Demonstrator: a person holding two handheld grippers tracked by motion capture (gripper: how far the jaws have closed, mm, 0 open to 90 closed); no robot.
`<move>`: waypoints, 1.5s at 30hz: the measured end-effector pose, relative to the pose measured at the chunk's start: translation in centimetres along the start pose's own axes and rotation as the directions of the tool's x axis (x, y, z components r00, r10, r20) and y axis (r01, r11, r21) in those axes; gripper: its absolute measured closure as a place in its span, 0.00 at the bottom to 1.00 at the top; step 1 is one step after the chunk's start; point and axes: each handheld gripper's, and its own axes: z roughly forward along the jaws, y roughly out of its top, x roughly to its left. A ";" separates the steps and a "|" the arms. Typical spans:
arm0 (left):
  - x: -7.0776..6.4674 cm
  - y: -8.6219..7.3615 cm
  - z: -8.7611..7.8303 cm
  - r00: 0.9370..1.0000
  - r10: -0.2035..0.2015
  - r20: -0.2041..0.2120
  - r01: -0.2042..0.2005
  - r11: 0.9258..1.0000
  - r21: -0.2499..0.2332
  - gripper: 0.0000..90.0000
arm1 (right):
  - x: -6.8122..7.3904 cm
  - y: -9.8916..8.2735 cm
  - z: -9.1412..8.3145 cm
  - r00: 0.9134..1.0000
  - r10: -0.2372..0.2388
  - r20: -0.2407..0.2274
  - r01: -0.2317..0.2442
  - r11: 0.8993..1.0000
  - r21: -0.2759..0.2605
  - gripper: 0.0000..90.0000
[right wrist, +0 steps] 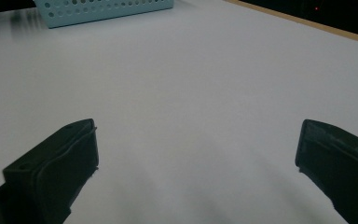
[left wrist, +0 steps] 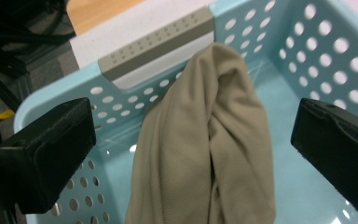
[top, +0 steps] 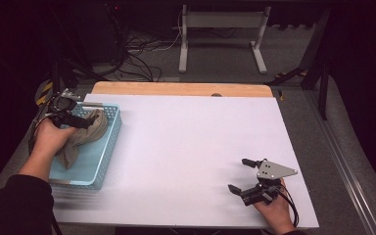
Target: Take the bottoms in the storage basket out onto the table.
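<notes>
A light blue perforated basket [top: 109, 145] stands at the table's left edge. A tan cloth [top: 85, 135] lies bunched inside it, leaning up against the far wall. My left gripper [top: 81, 115] hovers over the far end of the basket, open. In the left gripper view the cloth [left wrist: 214, 93] sits between the spread jaws of that gripper [left wrist: 193, 140], neither jaw touching it, with the basket wall [left wrist: 335, 46] and its grey handle [left wrist: 156, 44] behind. My right gripper [top: 238, 174] is open low over the white sheet near the front right, nothing between its jaws [right wrist: 198, 158].
A white sheet [top: 191, 142] covers most of the wooden table [top: 176, 88]. In the right gripper view the basket [right wrist: 102, 9] shows far off at the top left. A white metal frame [top: 223, 34] and cables lie on the floor beyond the table.
</notes>
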 end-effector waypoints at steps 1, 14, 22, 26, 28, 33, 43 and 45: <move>0.1 -0.1 0.2 1.000 0.001 0.002 -0.001 1.000 0.011 0.01 | 0.0 0.0 0.0 1.000 0.001 -0.001 -0.001 1.000 0.000 0.00; 0.7 -0.8 1.8 0.998 0.000 0.059 -0.006 0.995 0.104 0.01 | 0.0 0.0 0.1 1.000 0.003 -0.002 -0.003 1.000 0.004 0.00; 0.8 -0.9 2.4 0.998 -0.033 0.045 0.028 0.992 0.120 0.01 | 0.0 0.0 0.1 1.000 0.004 -0.003 -0.004 1.000 0.006 0.00; 0.9 -1.0 2.6 0.998 -0.045 0.051 0.038 0.990 0.134 0.01 | 0.0 0.0 0.1 1.000 0.005 -0.004 -0.005 1.000 0.007 0.00; 0.8 -1.1 2.7 0.998 -0.041 0.056 0.033 0.989 0.147 0.01 | 0.0 0.0 0.1 1.000 0.006 -0.005 -0.006 1.000 0.007 0.00; 0.7 -1.2 3.2 0.997 -0.039 0.064 0.027 0.984 0.176 0.01 | 0.0 0.0 0.1 1.000 0.005 -0.005 -0.005 1.000 0.008 0.00; 0.3 -1.4 4.4 0.994 -0.030 0.103 0.004 0.970 0.245 0.04 | 0.0 0.0 0.1 1.000 0.004 -0.007 -0.004 1.000 0.008 0.00; 0.2 -1.4 4.5 0.994 -0.027 0.102 0.000 0.967 0.254 0.05 | 0.0 0.0 0.1 1.000 0.004 -0.007 -0.004 1.000 0.009 0.00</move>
